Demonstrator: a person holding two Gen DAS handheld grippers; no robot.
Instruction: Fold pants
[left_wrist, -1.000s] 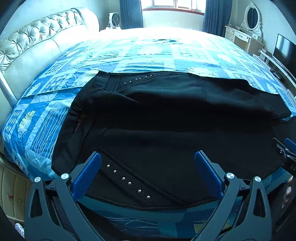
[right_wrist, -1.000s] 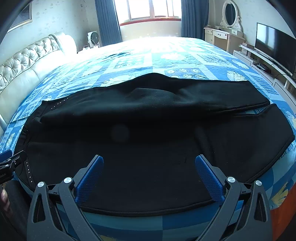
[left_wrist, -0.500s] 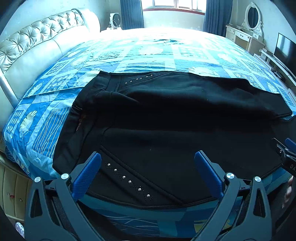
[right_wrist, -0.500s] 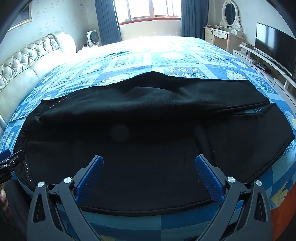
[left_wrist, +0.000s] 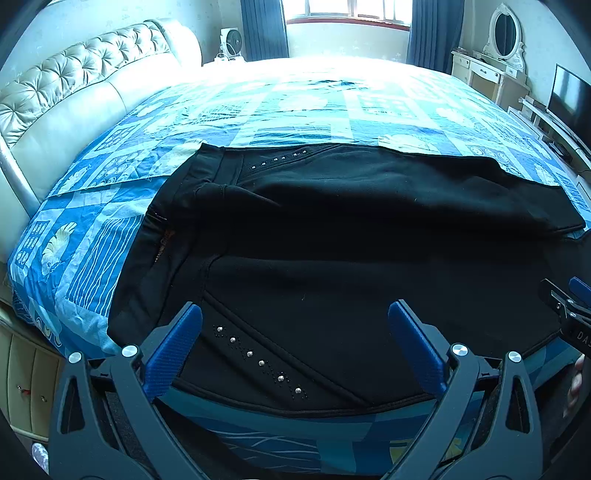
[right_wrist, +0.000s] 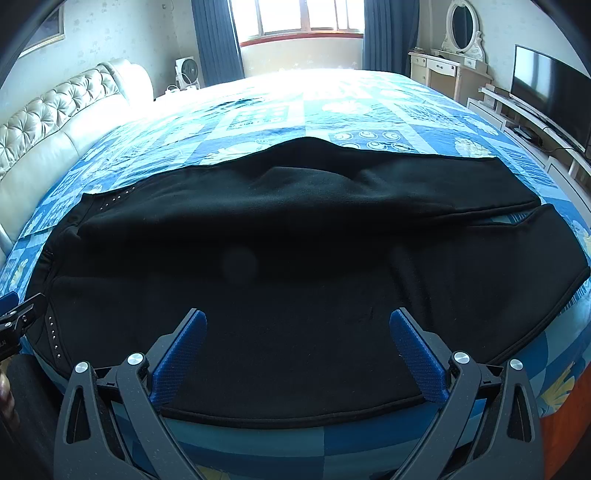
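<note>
Black pants (left_wrist: 332, 236) lie spread flat across the near part of the bed, waistband to the left, legs running right (right_wrist: 295, 258). Small studs line the near pocket (left_wrist: 258, 362). My left gripper (left_wrist: 295, 343) is open and empty, hovering over the near hip edge of the pants. My right gripper (right_wrist: 297, 347) is open and empty, over the near leg edge. The two leg ends lie at the right (right_wrist: 535, 240), slightly parted. Each gripper shows at the edge of the other's view.
The bed has a blue patchwork cover (left_wrist: 314, 110) and a tufted cream headboard (left_wrist: 74, 96) at the left. A dresser with mirror (right_wrist: 454, 66) and a TV (right_wrist: 546, 88) stand at the right. A fan (left_wrist: 232, 40) is by the window.
Both grippers stay open over the pants' near edge. The left view has shifted very slightly; the pants have not moved.
</note>
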